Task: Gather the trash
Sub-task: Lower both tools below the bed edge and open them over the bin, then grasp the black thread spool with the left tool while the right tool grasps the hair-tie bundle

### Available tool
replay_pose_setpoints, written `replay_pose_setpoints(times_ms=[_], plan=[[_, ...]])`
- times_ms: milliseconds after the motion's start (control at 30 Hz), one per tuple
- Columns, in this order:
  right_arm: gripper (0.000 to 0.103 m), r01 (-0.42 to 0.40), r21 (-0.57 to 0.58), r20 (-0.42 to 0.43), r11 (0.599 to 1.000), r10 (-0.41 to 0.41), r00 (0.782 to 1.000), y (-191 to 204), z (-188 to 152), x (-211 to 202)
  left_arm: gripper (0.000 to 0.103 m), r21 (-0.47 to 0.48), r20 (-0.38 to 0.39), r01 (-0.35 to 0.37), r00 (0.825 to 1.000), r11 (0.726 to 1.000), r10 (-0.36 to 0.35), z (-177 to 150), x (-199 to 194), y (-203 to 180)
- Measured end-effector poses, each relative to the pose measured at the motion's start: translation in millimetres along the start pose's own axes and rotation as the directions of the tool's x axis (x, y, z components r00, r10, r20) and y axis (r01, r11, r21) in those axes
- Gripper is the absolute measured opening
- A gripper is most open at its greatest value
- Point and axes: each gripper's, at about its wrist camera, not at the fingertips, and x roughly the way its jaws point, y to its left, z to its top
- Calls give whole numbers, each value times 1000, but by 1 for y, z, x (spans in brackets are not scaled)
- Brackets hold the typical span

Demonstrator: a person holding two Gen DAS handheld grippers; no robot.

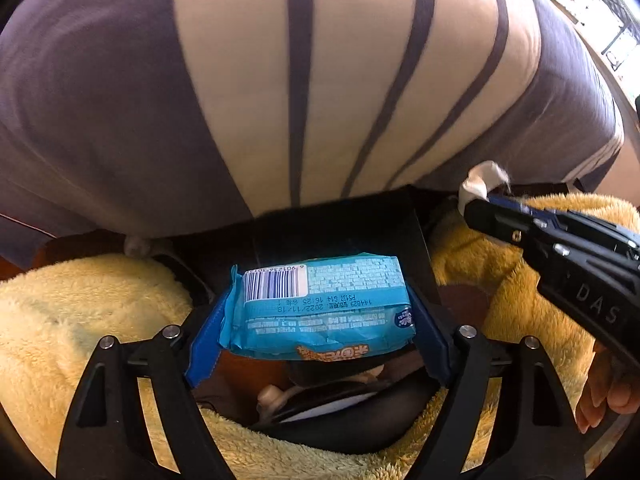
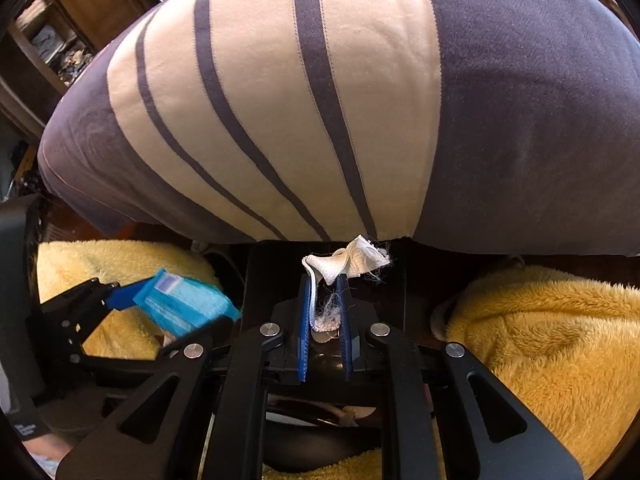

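My left gripper [image 1: 320,312] is shut on a light blue snack wrapper [image 1: 324,304] with a barcode, held flat between the blue pads. The wrapper also shows in the right wrist view [image 2: 188,308], at the left. My right gripper [image 2: 326,280] is shut on a crumpled white scrap of cloth tape [image 2: 348,264] with loose threads. That scrap shows at the right gripper's tip in the left wrist view [image 1: 480,184]. Both grippers point at the person's striped grey and cream shirt [image 1: 320,80], close in front.
The person's legs in fluffy yellow trousers lie left [image 1: 80,320] and right [image 2: 540,340]. A dark box-like thing [image 2: 280,276] sits between them, under both grippers. Wooden shelves [image 2: 60,40] stand at the far left.
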Motion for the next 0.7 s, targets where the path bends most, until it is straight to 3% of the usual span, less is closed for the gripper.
replay_pose_setpoints(times_ms=[67, 200, 367, 700], plan=[[17, 0, 3, -6, 1000, 0, 1000, -2, 1, 2, 81, 8, -3, 2, 1000, 1000, -2, 1, 4, -4], [34, -9, 4, -14, 1000, 9, 1000, -4, 1, 2, 87, 4, 4, 3, 1000, 1000, -3, -1, 0, -5], [44, -20, 7, 2, 1000, 20, 1000, -2, 7, -7, 95, 2, 11, 10, 1000, 1000, -10, -2, -2, -4], [71, 62, 13, 144, 998, -63, 988, 1, 25, -49, 95, 2, 96, -12, 995, 1000, 12, 5, -30, -1]])
